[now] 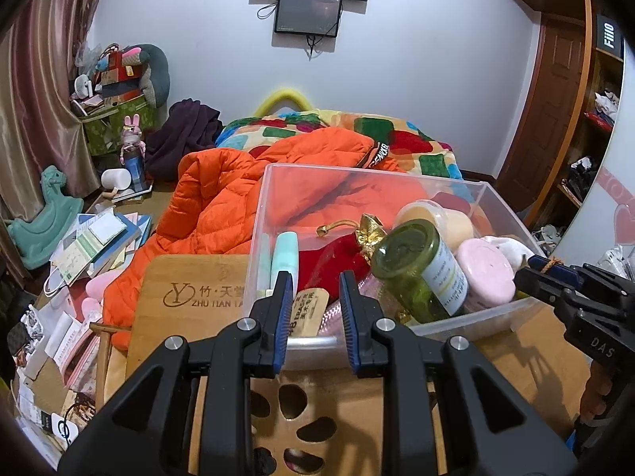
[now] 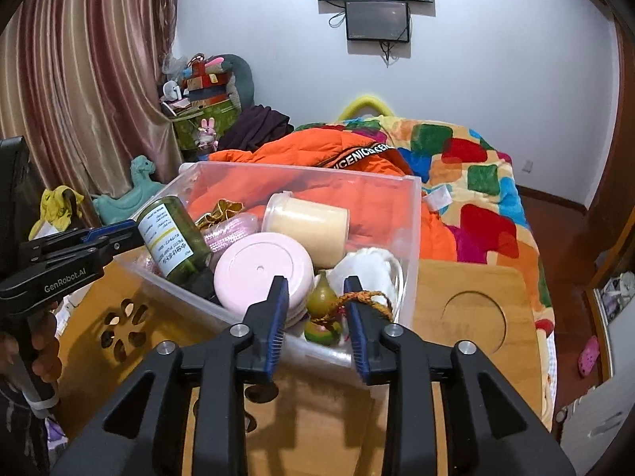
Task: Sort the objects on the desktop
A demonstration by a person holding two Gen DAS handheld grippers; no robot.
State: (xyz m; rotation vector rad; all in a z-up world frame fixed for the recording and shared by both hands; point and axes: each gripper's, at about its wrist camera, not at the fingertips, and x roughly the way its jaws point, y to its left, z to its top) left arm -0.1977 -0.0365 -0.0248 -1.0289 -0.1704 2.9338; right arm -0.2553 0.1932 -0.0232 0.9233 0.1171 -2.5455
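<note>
Through my left tongs (image 1: 311, 309), spread and empty, the clear bin (image 1: 456, 323) sits just ahead on the tabletop (image 1: 512, 353), with a green glass bottle (image 1: 420, 269) lying tilted inside: heavy, slippery, breakable, best taken across its body. Through my right tongs (image 2: 315, 313), also spread, a small gourd charm (image 2: 322, 297) stands between the tips, its braided cord (image 2: 365, 298) draped over the right finger; light and hard, I would pinch its waist.

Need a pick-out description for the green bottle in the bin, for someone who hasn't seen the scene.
Find the clear plastic bin on the bamboo lap table in front of the bed. At the bin's left end, a green glass bottle lies tilted against the wall, beside the round pink lid. It is the only dark green item, with a white printed label.
</note>
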